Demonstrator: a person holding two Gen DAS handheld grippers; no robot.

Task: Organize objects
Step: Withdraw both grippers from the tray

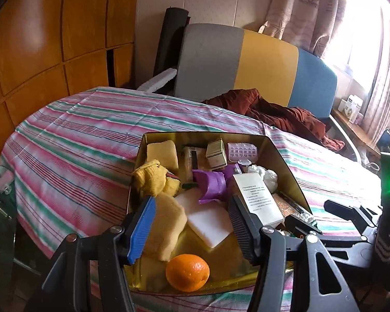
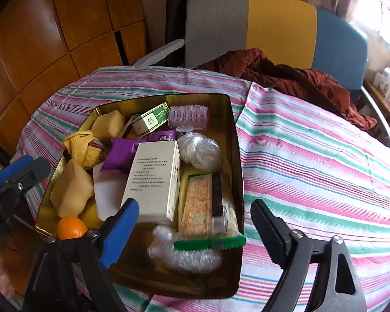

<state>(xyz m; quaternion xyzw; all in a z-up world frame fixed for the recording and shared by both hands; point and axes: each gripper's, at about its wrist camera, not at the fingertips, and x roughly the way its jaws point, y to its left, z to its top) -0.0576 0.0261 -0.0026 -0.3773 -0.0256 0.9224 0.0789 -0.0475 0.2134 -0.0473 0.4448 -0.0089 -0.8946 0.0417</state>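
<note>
Surface: striped tablecloth (image 2: 312,156)
Gold tin (image 2: 235,156): at 12 o'clock, packed
Orange (image 1: 187,272): tin's 6 o'clock edge
Left gripper (image 1: 192,230): spread, holding nothing
Right gripper (image 2: 192,230): spread over snack packet (image 2: 208,202)

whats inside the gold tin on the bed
The gold tin holds an orange, yellow sponges, a white box, a purple packet, a cracker pack, a pink case and plastic wrap. Whatever lies beneath them is covered.

Striped bedspread (image 1: 78,135), tricolour headboard (image 1: 247,59), bright window (image 1: 364,20).
</note>
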